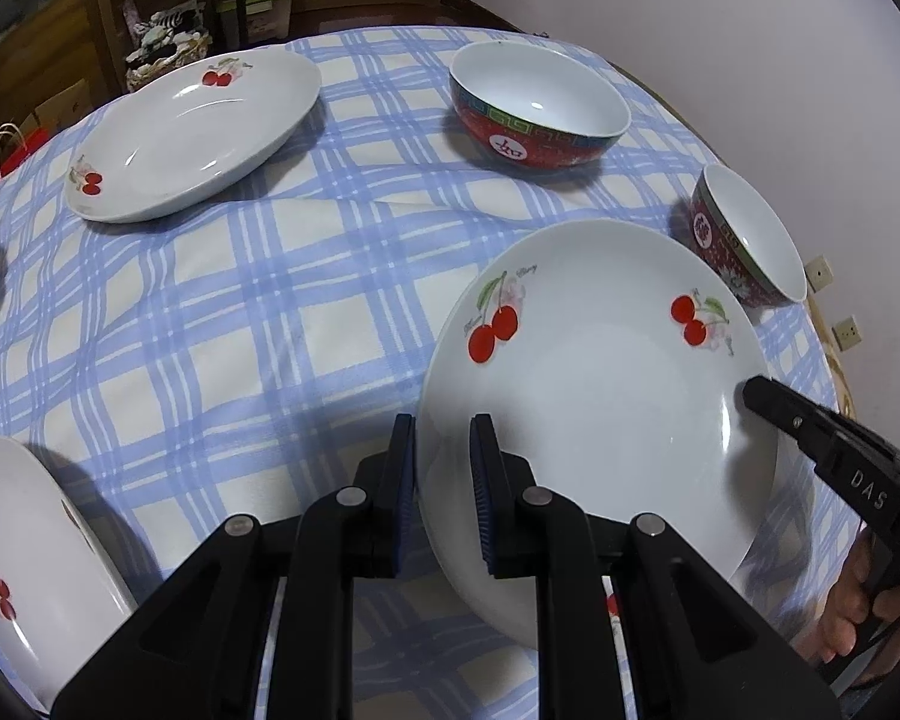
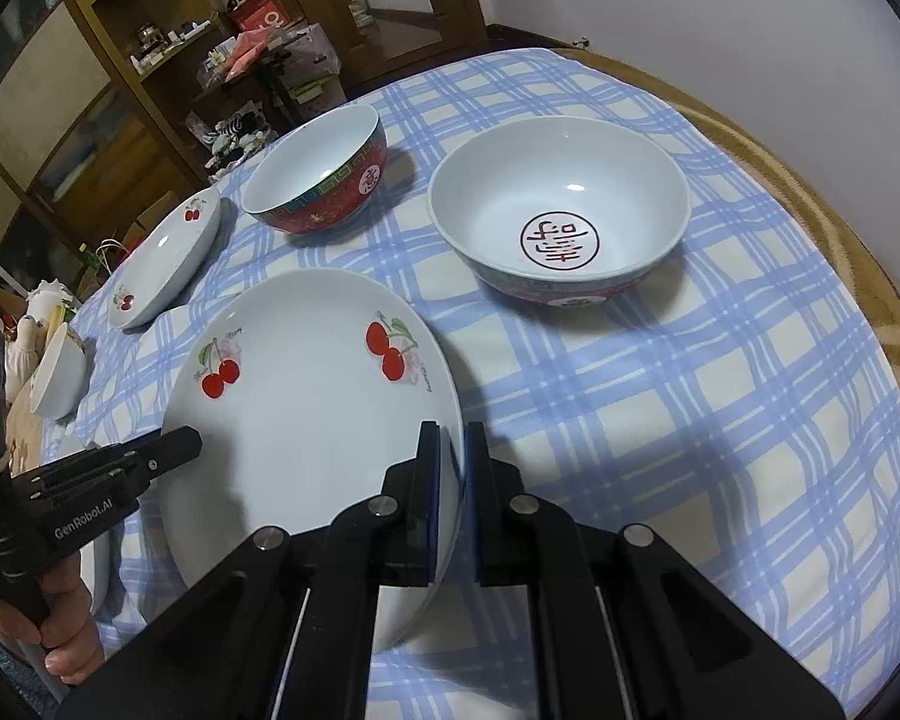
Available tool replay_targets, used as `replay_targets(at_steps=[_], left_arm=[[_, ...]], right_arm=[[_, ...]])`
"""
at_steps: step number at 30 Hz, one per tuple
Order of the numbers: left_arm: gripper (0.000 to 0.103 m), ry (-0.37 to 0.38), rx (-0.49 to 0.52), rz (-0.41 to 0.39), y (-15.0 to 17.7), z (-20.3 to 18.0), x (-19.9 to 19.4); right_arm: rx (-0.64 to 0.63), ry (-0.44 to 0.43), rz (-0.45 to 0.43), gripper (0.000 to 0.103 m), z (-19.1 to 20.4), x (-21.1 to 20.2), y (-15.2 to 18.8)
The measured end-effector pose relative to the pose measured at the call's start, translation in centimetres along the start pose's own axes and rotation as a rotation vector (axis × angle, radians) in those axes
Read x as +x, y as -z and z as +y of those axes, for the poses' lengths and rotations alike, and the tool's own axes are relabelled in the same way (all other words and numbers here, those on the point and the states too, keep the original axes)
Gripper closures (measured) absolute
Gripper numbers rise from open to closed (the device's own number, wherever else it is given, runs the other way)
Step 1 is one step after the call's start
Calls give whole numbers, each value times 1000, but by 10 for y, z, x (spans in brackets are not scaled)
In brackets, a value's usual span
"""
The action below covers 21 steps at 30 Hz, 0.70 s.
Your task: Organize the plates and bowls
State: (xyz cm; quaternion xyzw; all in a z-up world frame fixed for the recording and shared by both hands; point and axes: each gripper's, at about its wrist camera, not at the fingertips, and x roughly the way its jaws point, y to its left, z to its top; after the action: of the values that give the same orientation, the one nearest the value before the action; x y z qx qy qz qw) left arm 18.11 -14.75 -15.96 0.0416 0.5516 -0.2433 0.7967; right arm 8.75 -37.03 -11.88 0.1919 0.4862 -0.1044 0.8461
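A round, glossy cherry plate (image 1: 600, 396) is pinched at opposite rims by the left gripper (image 1: 444, 438) and the right gripper (image 2: 450, 450), above the checked tablecloth (image 2: 720, 420), near the red bowl (image 2: 561, 219).

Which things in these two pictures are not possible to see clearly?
- Left wrist view: plate at the lower left, cut off by the picture edge.
- Left wrist view: small bowl, its inside bottom is turned away.
- Right wrist view: held plate, its near rim is hidden behind the right tool.
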Motion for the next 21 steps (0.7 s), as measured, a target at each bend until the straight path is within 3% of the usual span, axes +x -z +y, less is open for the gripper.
replay_targets(at_steps=[21], left_arm=[[83, -27, 5, 25, 5, 3, -1]], right_arm=[[-2, 10, 8, 93, 1, 1, 1]])
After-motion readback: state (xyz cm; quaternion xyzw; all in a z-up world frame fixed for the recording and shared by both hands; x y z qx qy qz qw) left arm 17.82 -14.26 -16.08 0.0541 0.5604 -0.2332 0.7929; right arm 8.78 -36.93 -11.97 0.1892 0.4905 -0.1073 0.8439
